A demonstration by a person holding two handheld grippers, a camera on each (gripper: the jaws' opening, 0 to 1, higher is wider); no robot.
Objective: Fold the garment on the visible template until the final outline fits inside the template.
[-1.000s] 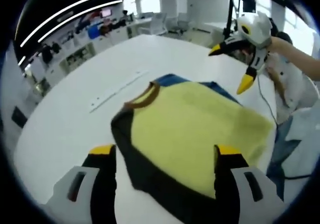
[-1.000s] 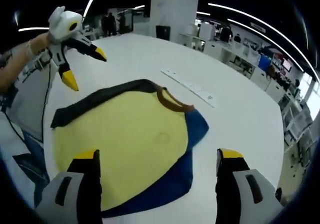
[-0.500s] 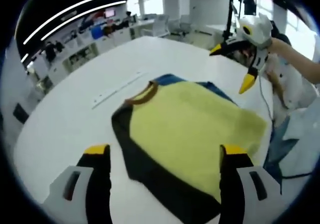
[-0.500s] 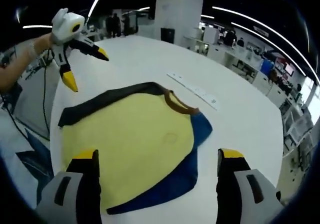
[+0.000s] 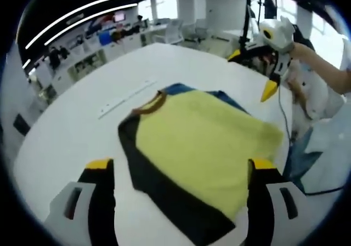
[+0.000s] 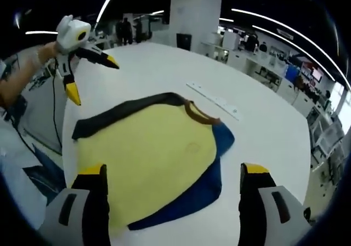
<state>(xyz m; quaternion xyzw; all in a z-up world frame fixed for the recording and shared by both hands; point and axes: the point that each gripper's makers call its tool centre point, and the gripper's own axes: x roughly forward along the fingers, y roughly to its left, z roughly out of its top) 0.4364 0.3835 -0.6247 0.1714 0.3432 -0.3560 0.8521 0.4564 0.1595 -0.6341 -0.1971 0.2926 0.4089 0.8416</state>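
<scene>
I hold my left tongs (image 5: 176,166) up over the shirt (image 5: 197,147), and their two tips are spread wide with nothing between them. My right tongs (image 6: 171,172) are also up in the air and spread wide, holding nothing. I think I keep both high so I can look down at the whole shirt and choose my next fold.

The shirt lies flat on the white table (image 5: 71,142), right in front of me. It is yellow in the middle, with a black side, a blue side and a brown collar (image 6: 198,114). It looks partly folded, because it is a short, wide shape and no sleeves stick out. I can't see a template outline under it, so I can't tell if it fits yet.

A white strip (image 6: 213,100) lies on the table just past the collar, not touching the shirt.

In the left gripper view the black side is near me and just a bit of blue peeks out behind the yellow. My right tongs (image 5: 258,70) show there, up by the far edge.

In the right gripper view the blue side (image 6: 203,188) is near me and big, and the black side (image 6: 126,112) is far. My left tongs (image 6: 90,70) show there, high above the table.
</scene>
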